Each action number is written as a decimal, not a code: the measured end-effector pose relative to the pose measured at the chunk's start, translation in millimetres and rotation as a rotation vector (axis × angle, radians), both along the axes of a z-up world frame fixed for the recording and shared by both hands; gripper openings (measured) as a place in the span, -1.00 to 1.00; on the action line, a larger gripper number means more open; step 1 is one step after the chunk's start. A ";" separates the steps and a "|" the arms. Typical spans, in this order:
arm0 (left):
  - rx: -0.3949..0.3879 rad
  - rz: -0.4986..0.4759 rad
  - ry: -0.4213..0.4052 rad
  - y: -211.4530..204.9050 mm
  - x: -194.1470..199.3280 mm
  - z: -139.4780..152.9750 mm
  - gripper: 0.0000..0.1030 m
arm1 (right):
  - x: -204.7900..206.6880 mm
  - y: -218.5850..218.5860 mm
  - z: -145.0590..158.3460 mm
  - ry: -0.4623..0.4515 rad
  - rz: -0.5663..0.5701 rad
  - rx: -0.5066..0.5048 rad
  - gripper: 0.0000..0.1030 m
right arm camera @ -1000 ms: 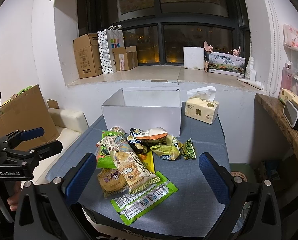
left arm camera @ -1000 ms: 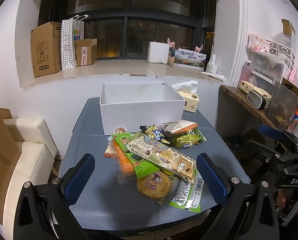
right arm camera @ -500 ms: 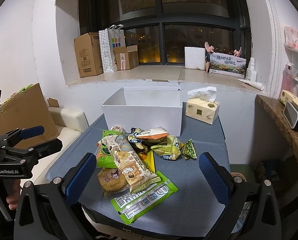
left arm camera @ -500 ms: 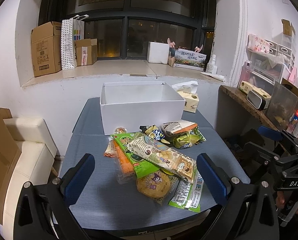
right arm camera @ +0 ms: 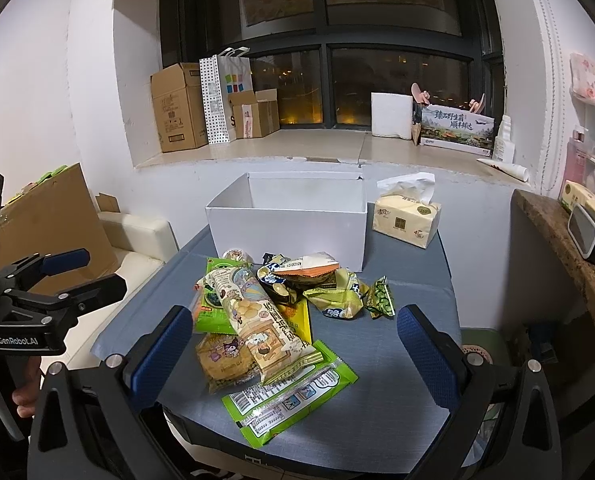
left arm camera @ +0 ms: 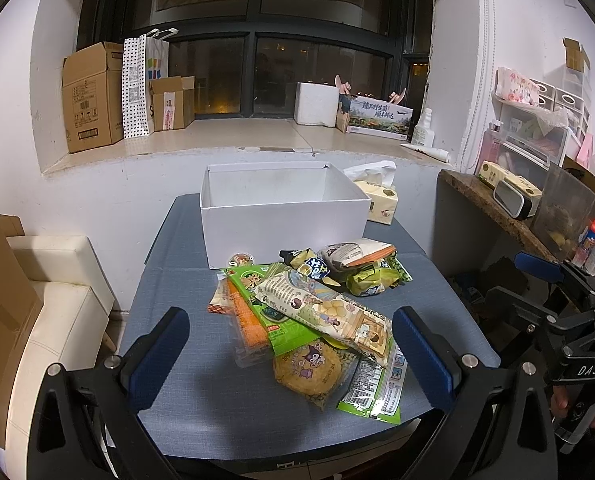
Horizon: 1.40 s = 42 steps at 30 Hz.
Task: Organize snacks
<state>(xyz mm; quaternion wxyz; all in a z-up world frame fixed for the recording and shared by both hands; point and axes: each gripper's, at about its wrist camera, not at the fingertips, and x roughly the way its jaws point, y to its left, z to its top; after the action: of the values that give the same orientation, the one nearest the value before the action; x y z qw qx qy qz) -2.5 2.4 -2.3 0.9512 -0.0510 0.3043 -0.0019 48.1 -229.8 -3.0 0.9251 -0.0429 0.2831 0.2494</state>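
Two grippers are waiting in front of a heap of snacks (left arm camera: 313, 312) and neither is touching anything. Going from left to right: the left gripper (left arm camera: 297, 356) is hanging with its blue pads spread wide apart and nothing between them. The snacks are lying in the middle of the blue table (left arm camera: 177, 364), just in front of the white box (left arm camera: 281, 224), which is looking bare inside as far as I can see. The right gripper (right arm camera: 297, 352) is also spread wide and carrying nothing.

I think the job is only starting, and the first step is picking one bag. It is best to be taking the top one, the long cartoon bag (left arm camera: 325, 312), because it is lying across the others. Pinching it by the middle, not the crinkly end, is safer, so it is not slipping out or dragging other bags along.

The left view is showing a brown shelf (left arm camera: 497, 208) with bottles at the far right. The right view is showing the tissue pack (right arm camera: 407, 220) fully, and a loose little green packet (right arm camera: 381, 298) beside the heap.
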 end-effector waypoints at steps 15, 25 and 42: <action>-0.001 0.005 0.004 2.0 0.7 -0.6 1.00 | 1.4 2.2 -5.3 0.013 0.000 -0.008 1.00; 0.003 0.003 -0.004 2.0 0.0 -3.4 1.00 | 8.2 9.6 -13.1 0.025 0.001 -0.027 1.00; -0.069 0.076 -0.015 30.1 4.3 -26.2 1.00 | 137.7 77.2 -75.8 0.143 0.002 -0.102 1.00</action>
<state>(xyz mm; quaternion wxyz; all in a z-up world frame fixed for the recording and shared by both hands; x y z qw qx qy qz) 1.8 32.5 -28.5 0.9506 -0.0952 0.2947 0.0231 185.8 -152.6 -78.8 0.8988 -0.0726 0.3609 0.2381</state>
